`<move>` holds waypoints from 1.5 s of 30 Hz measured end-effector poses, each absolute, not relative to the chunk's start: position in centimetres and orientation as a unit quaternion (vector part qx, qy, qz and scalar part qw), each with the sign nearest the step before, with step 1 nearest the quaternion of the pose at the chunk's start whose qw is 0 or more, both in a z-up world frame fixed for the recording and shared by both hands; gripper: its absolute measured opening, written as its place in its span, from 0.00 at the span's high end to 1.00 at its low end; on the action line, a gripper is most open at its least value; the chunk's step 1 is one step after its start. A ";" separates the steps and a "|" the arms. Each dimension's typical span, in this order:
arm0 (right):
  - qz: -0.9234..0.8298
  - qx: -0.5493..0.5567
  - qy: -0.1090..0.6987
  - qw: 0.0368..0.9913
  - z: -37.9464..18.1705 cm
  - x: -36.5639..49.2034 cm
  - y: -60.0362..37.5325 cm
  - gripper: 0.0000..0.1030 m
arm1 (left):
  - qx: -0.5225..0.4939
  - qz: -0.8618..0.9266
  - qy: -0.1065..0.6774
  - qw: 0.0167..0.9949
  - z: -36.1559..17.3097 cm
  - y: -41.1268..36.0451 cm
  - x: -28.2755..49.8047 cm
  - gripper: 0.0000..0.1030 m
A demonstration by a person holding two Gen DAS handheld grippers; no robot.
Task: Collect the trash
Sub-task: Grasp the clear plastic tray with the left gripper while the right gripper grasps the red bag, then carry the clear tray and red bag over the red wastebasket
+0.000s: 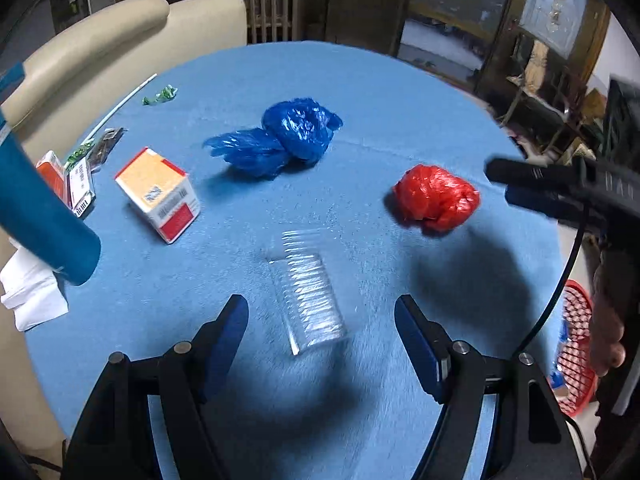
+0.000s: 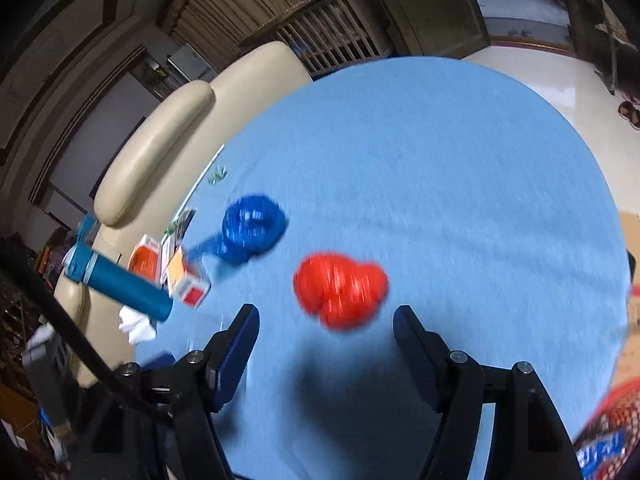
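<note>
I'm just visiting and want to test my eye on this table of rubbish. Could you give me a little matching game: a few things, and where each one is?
Things:
1. crumpled red bag
2. knotted blue bag
3. clear plastic cup
4. green wrapper

Places:
A. lying between the left gripper's open fingers
B. far left, beside the white straw
C. table middle
D. near the right gripper's tips

Pairs: 1-D, 2-C, 3-A, 4-B

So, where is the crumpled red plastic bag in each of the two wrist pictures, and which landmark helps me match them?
Left wrist view: the red plastic bag lies right of centre on the blue tablecloth, near the right gripper that enters from the right edge.
Right wrist view: the red plastic bag lies low in the centre, just ahead of the open fingers.
Shared landmark: the blue plastic bag, up and to the left of the red one in both.
</note>
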State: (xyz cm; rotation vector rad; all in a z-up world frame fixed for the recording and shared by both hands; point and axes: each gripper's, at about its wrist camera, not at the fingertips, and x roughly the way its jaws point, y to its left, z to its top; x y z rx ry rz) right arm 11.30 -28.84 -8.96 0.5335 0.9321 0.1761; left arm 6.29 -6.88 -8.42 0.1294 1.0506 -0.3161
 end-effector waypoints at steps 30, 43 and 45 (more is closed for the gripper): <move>0.098 0.228 0.460 0.853 -10.2 8.1 -28.0 0.52 | 0.027 -0.195 0.483 0.853 -7.9 -2.1 3.3 0.57; 0.105 0.162 0.477 0.857 -12.3 14.0 -23.8 0.49 | 0.026 -0.216 0.452 0.865 -4.9 -1.9 0.8 0.57; 0.106 0.158 0.470 0.862 -12.6 13.5 -23.2 0.52 | 0.029 -0.217 0.450 0.866 -4.7 -2.1 0.6 0.57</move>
